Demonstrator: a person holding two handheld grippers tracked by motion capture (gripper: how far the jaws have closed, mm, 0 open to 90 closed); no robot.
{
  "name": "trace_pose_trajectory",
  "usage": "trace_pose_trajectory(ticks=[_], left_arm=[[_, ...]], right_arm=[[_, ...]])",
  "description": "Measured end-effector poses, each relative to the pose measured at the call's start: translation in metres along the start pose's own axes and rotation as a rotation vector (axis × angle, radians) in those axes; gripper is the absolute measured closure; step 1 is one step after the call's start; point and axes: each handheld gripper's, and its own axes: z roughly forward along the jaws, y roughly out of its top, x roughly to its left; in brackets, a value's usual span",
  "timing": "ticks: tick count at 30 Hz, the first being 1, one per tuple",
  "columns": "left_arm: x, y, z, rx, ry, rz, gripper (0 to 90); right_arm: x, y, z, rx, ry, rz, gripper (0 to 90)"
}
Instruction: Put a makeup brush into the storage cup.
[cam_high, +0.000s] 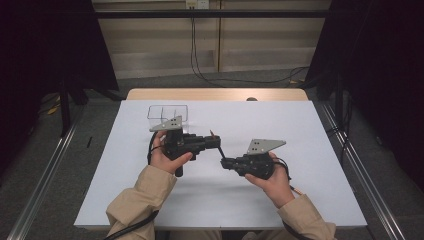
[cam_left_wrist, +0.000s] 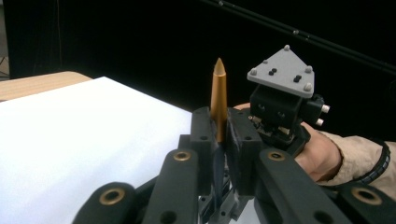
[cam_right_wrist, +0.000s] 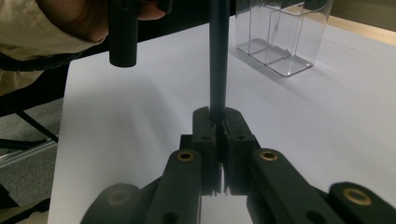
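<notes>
From above, we see a white bench (cam_high: 310, 150) in a dark-curtained room, with a clear box (cam_high: 167, 113) at its far left. In the left gripper view, our left gripper (cam_left_wrist: 219, 140) clamps a pencil (cam_left_wrist: 218, 100). In the right gripper view, our right gripper (cam_right_wrist: 219, 126) grips its dark end.

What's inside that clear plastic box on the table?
The clear box looks empty: through its walls you see dividers splitting it into compartments and the white table beneath. In the high view the left gripper's grey plate covers its near corner, so that part is hidden.
</notes>
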Motion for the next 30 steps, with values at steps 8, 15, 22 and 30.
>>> trace_pose_trajectory(ticks=[8, 15, 22, 30], left_arm=[[-0.002, -0.001, 0.002, 0.008, 0.019, -0.006, 83.7], [-0.006, 0.001, 0.005, 0.002, 0.033, 0.018, 83.7], [-0.009, 0.001, 0.01, 0.005, 0.041, 0.033, 83.7], [-0.009, 0.0, 0.01, 0.0, 0.036, 0.034, 83.7]], right_arm=[[0.0, -0.001, 0.003, 0.007, 0.004, 0.012, 85.4], [0.002, -0.001, 0.007, -0.003, 0.01, 0.023, 85.0], [0.005, 0.0, 0.013, 0.001, 0.01, 0.029, 84.3], [0.006, 0.0, 0.015, -0.006, 0.018, 0.042, 84.1]])
